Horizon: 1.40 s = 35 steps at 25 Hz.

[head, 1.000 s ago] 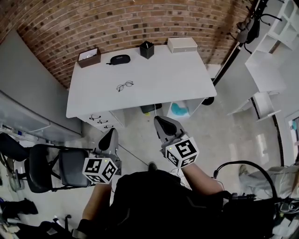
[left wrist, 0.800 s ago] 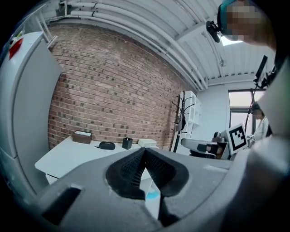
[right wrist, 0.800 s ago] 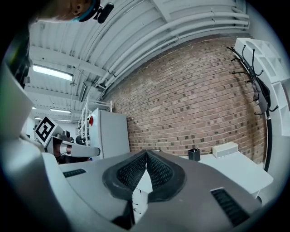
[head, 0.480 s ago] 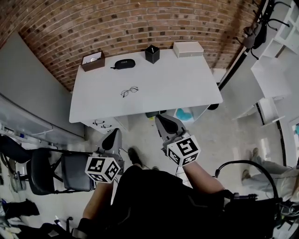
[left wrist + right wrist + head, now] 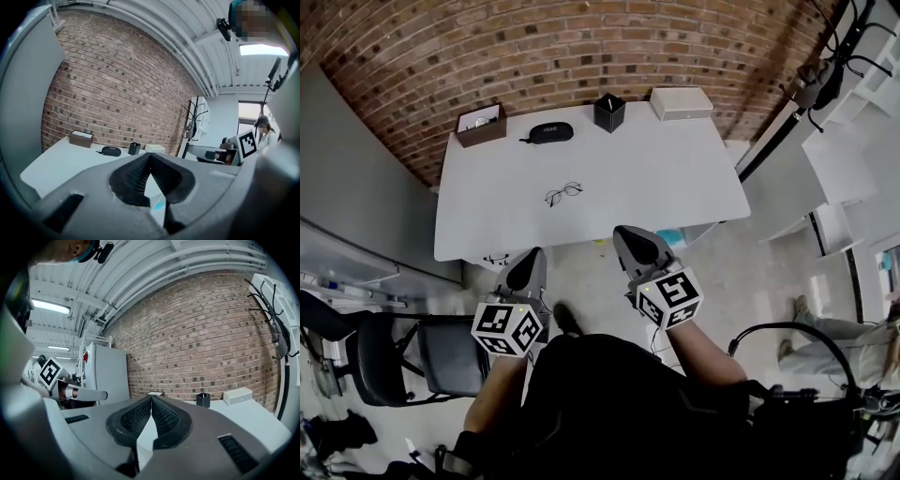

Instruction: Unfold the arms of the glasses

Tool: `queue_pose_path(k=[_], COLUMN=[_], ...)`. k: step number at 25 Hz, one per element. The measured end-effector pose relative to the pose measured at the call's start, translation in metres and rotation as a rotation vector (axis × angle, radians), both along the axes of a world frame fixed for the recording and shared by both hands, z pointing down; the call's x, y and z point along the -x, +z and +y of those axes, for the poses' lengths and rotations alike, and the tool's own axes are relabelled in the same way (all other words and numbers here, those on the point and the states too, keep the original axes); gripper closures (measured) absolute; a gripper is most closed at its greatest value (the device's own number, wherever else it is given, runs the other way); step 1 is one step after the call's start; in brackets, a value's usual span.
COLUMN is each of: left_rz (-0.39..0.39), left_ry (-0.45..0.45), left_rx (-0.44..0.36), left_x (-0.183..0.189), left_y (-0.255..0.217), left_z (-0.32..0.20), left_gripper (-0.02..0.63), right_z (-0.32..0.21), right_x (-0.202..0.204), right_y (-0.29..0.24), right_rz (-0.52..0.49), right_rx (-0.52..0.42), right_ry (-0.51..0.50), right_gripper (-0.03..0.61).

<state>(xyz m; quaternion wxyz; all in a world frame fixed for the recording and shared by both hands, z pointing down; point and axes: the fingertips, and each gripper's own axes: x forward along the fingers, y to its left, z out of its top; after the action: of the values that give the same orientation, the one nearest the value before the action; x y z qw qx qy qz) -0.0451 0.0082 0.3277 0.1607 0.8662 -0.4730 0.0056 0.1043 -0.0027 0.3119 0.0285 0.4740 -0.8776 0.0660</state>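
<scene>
A pair of thin black-framed glasses lies on the white table, left of its middle. My left gripper hangs just off the table's near edge, jaws shut and empty. My right gripper sits at the near edge too, also shut with nothing in it. Both point toward the table and stay well short of the glasses. In the left gripper view the closed fingertips meet in front of the table. The right gripper view shows its closed tips against the brick wall.
Along the table's far edge stand a brown box, a black glasses case, a black pen cup and a white box. A black chair stands at the left on the floor. White shelving is at the right.
Both grippers have come forward to the table's near edge. The table and glasses now sit lower and closer in the head view. Both jaws stay shut.
</scene>
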Motion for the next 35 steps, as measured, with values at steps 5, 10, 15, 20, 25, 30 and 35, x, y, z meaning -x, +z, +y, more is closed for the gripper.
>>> queue_pose_path(k=[5,10,15,20,25,30,35], left_rz=[0.005,0.016,0.027,0.031,0.013,-0.001,-0.004], left_ry=[0.016,0.055,0.101,0.134,0.143,0.135,0.086], left_rx=[0.010,0.050,0.102,0.142,0.178,0.255,0.345], left_x=[0.018,0.031,0.044,0.052,0.047,0.038,0.023], left_y=[0.004,0.018,0.033,0.048,0.068,0.095,0.123], left_z=[-0.041,-0.081,-0.111,-0.133,-0.153,-0.171,-0.190], left_gripper=[0.607,0.607,0.607,0.607,0.607,0.607,0.607], right_z=[-0.037,-0.077,-0.108,-0.134,-0.160,-0.188,-0.211], right_x=[0.017,0.031,0.038,0.041,0.042,0.045,0.040], right_y=[0.007,0.022,0.039,0.054,0.087,0.132,0.182], right_rz=[0.043,0.093,0.120,0.154,0.228,0.285,0.326], right_rx=[0.011,0.043,0.097,0.143,0.203,0.278,0.358], right_ry=[0.021,0.055,0.107,0.149,0.130,0.068,0.000], right_gripper=[0.571,0.571,0.571,0.571,0.571,0.569,0.569])
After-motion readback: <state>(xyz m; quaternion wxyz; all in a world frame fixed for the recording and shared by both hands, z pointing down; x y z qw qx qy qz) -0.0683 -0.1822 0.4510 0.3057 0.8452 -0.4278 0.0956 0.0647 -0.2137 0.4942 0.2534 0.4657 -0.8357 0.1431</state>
